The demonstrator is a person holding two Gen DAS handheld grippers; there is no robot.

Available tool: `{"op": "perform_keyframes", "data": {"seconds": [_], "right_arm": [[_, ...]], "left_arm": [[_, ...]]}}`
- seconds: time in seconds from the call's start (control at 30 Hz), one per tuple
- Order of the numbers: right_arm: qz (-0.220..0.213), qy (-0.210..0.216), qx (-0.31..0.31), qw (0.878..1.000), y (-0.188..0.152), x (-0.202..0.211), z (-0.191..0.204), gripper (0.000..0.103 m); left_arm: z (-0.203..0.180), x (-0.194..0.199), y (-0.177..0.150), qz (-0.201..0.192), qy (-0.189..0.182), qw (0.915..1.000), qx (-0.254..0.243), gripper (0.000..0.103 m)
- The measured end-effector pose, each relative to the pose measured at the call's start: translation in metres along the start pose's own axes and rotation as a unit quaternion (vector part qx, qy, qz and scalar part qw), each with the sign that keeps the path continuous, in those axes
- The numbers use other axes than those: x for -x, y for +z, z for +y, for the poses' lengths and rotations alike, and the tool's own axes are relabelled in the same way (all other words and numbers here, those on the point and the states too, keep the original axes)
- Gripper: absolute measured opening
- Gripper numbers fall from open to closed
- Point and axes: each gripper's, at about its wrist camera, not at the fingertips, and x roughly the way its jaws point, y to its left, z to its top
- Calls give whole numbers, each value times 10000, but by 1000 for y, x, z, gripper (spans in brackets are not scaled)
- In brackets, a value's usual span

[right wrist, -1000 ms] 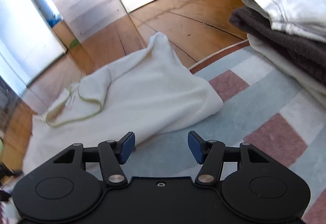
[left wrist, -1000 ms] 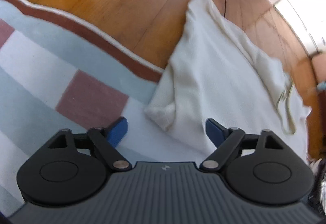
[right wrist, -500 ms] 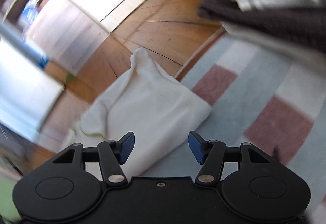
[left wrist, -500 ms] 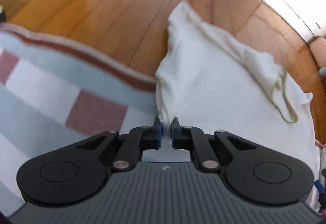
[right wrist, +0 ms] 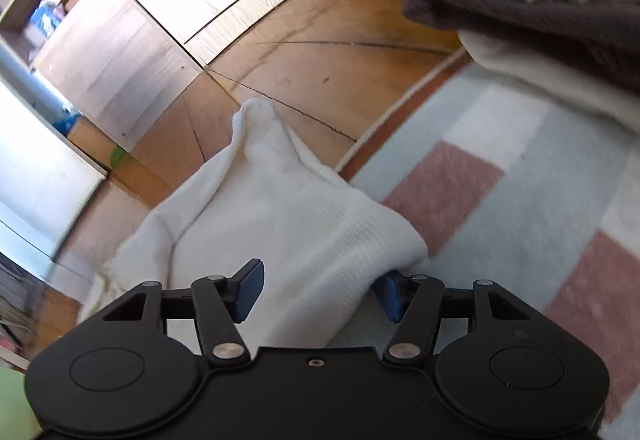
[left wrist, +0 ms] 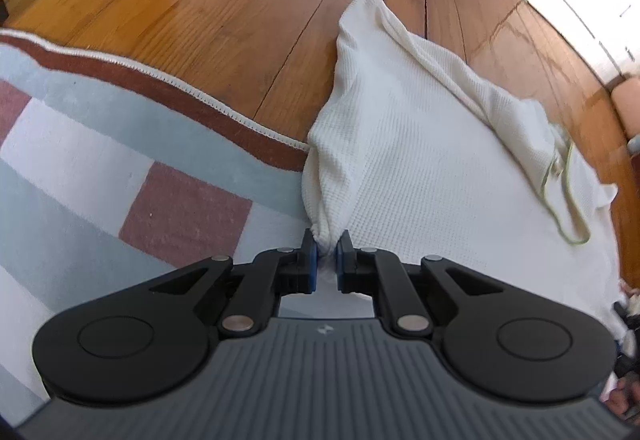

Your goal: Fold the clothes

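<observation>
A white waffle-knit garment (left wrist: 420,144) with a pale green neckline lies partly on the wooden floor and partly on the rug. My left gripper (left wrist: 327,260) is shut on its near corner, which bunches between the blue pads. In the right wrist view the same garment (right wrist: 280,216) reaches between my right gripper's (right wrist: 318,290) open fingers, its folded edge lying between the pads.
A checked rug (left wrist: 100,168) in grey-blue, white and dull red with a brown border covers the near floor. A stack of folded clothes (right wrist: 540,0), white over dark brown over cream, stands at the right. Wooden cabinets (right wrist: 168,12) line the far wall.
My left gripper went from open to shut on the garment's corner and has lifted it slightly. My right gripper, still open, moved forward until the garment's edge lies between its fingers.
</observation>
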Motion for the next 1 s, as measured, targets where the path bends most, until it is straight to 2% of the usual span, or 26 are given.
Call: {"op": "perform_keyframes", "data": {"seconds": [0.07, 0.1, 0.2, 0.27, 0.37, 0.43, 0.53, 0.67, 0.77, 0.8, 0.87, 0.93, 0.97, 1.0], "right_arm": [[-92, -186, 342, 9992, -4, 1, 5, 28], [-136, -281, 516, 9982, -6, 1, 7, 6], [-437, -194, 258, 9985, 1, 21, 1, 5], [-541, -166, 173, 9982, 5, 38, 1, 5], [-570, -365, 683, 9954, 4, 39, 9, 5], [-500, -527, 737, 9946, 1, 30, 7, 5], [-401, -582, 498, 9963, -4, 25, 0, 5], [-487, -707, 961, 9917, -6, 26, 8, 5], [-387, -701, 755, 9939, -9, 24, 4, 10], [-315, -632, 435, 9966, -10, 23, -2, 18], [-325, -337, -270, 9985, -13, 26, -16, 24], [-177, 11, -590, 9981, -11, 29, -24, 44], [-75, 155, -610, 9980, -8, 31, -26, 49], [27, 299, -631, 9976, -5, 32, -27, 55]], "left_arm": [[3, 3, -1, -32, -91, 9999, 32, 8], [4, 5, -1, -58, -116, 9999, 20, 8], [7, 20, -3, -184, -198, 9996, 15, 9], [10, 29, -4, -271, -313, 9991, 40, 9], [12, 31, -9, -143, -308, 9994, 13, 9], [10, 25, -10, -8, -124, 9999, -112, 10], [13, 25, -5, -42, 43, 9999, -111, 11], [19, 36, 2, -442, 654, 9967, -198, 10], [26, 44, 8, -781, 984, 9918, -240, 10], [29, 43, 9, -777, 887, 9928, -218, 11], [28, 38, 9, -655, 464, 9967, -151, 10], [22, 35, 7, -544, 36, 9984, -149, 21], [14, 35, 5, -510, -122, 9983, -258, 26], [2, 35, 3, -494, -218, 9976, -441, 36]]}}
